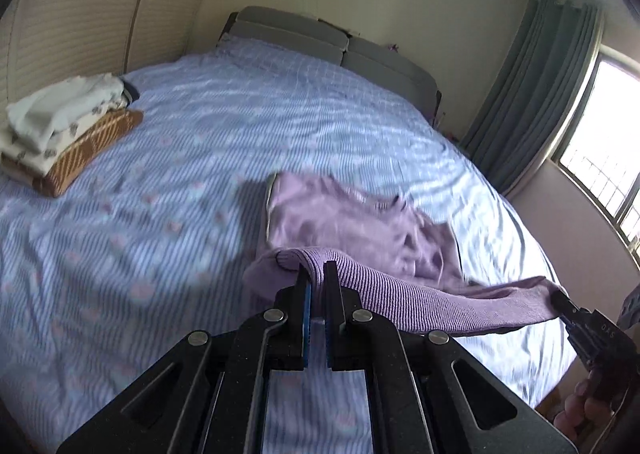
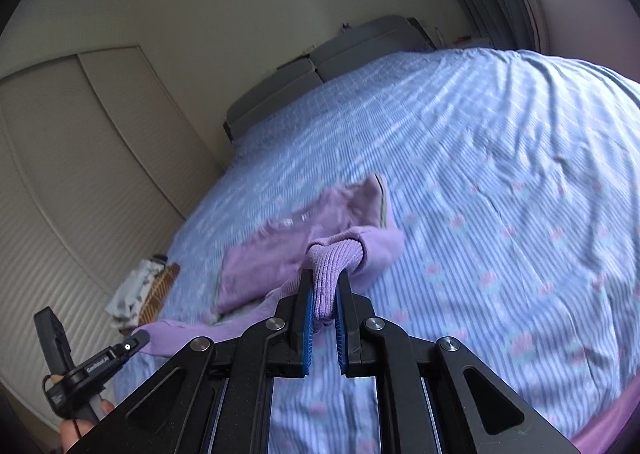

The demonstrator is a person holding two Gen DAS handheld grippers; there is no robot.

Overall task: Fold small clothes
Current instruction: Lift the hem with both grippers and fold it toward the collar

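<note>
Both tongs are clamping the ribbed hem of a purple top (image 1: 352, 214), left gripper (image 1: 318, 274) and right gripper (image 2: 325, 286), lifting it off the bed (image 1: 160, 214); next, probably laying it flat for folding.

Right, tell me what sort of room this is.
A bedroom, most likely: a wide bed under a blue striped sheet with a grey padded headboard, grey-green curtains beside a window, and cream louvred wardrobe doors.
</note>
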